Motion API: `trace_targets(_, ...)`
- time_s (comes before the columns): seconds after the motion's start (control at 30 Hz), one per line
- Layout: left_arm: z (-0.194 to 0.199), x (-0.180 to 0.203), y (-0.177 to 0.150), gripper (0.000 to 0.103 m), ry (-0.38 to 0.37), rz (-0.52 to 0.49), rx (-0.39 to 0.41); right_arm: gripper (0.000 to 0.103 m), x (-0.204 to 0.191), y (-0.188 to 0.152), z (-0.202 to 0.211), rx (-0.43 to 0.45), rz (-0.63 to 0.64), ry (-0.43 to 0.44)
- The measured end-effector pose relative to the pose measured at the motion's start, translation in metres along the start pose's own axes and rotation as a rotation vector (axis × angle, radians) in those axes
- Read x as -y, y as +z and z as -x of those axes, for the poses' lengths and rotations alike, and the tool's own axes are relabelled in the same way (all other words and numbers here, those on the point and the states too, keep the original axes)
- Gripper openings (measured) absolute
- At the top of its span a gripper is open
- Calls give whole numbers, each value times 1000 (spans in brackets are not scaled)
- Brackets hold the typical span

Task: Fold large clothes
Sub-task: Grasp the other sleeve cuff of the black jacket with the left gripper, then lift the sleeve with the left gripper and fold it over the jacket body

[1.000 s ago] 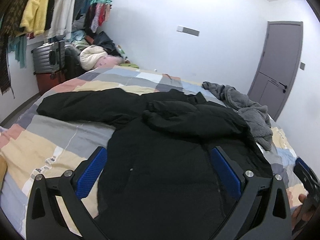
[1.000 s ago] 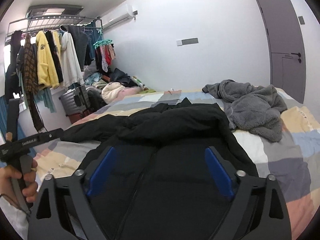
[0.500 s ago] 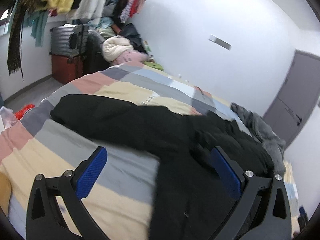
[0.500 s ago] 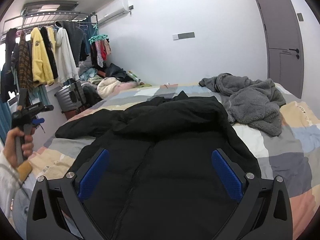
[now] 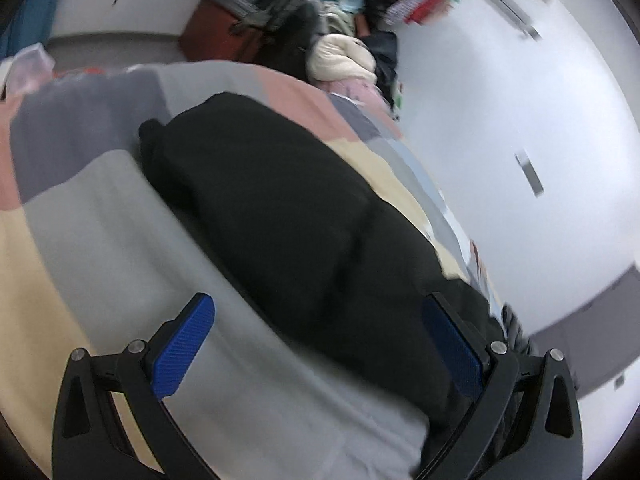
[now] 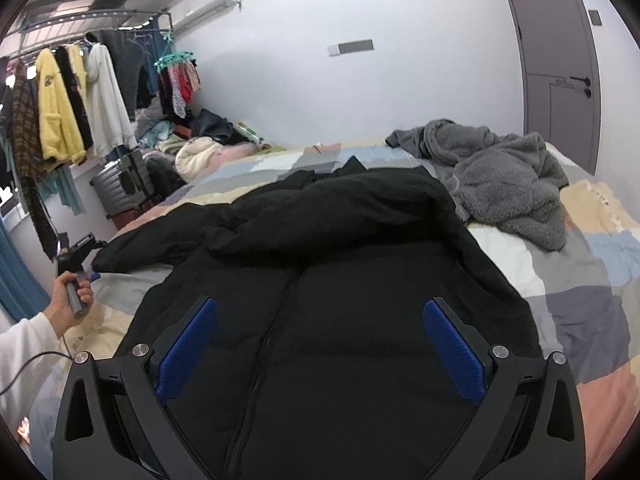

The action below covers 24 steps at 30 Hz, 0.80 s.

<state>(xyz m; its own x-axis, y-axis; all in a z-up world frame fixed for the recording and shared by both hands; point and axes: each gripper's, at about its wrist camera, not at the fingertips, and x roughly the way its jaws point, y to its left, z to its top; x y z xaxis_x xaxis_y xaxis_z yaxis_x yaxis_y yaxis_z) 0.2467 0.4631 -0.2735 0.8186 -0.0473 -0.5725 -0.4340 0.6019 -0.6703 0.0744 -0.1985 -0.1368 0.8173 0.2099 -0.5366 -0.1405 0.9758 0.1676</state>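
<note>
Black and puffy, the large padded zip-front jacket (image 6: pixel 328 300) lies spread face-up across the patchwork quilt of the bed (image 6: pixel 580 280), its hem toward the near edge and its collar toward the far edge by the wall. At the left edge of the bed a hand (image 6: pixel 70 300) in a white sleeve holds the left gripper (image 5: pixel 320 344), whose blue-padded fingers (image 5: pixel 182 350) stand wide apart and hold nothing; it hangs over the jacket's left sleeve (image 5: pixel 280 208), which stretches out toward the bed's left corner, though the blur in the left wrist view makes it hard to say whether gripper and sleeve touch. Further right, the other sleeve looks already folded across the chest, lying as a thick band below the collar. The right gripper (image 6: pixel 320 344) is likewise spread and empty, poised above the jacket's lower front with the zip running between its pads. By my judgement the fold is in its early part: one sleeve in, the outstretched sleeve yet to be brought over, then the body to be doubled. Toward the right corner of the bed a rumpled grey fleece garment (image 6: pixel 504 176) waits unfolded. As for containers, a ribbed silver suitcase (image 6: pixel 120 188) stands shut on the floor beyond the left edge, contents unseen.
</note>
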Motion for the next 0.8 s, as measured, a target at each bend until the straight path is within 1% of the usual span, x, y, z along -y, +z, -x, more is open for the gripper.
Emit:
trace_targets(0.1,-13,-14,10,102,-13,23,12,103,-2,1,-12,-24,-7,-18)
trace_targets(0.17,-21,-16,15,102,-15,17,16,103,-3,2,-21,-42,-9,-28)
trace_targets(0.33,-41,-21,27,102,29,8,19,103,-3,2,-38,-86,-35,-28)
trace_targets(0.43,-47,-21,32,102,32,-1,40,103,-6,2,-43,-96,-27,-42)
trace_targets(0.5,-50,-17,36,96,45,-22,49,103,-7,2,-44,-95,-22,-54)
trace_targets(0.6,-51,-15,42,83,35,-14,46,103,-7,2,-46,-102,-24,-62)
trace_targets(0.63,-50,-14,45,75,45,-11,46,103,-6,2,-46,-105,-23,-65)
trace_targets(0.67,-49,-13,47,65,52,-9,46,103,-6,2,-46,-105,-21,-69)
trace_targets(0.7,-46,-12,49,59,60,-6,47,103,-6,1,-45,-104,-20,-72)
trace_targets(0.73,-43,-10,52,42,72,-4,50,103,-5,2,-45,-104,-19,-73)
trace_targets(0.77,-40,-7,54,29,71,-1,48,103,-5,2,-43,-104,-18,-74)
trace_targets(0.8,-35,-4,55,24,68,-4,45,103,-5,3,-42,-102,-17,-74)
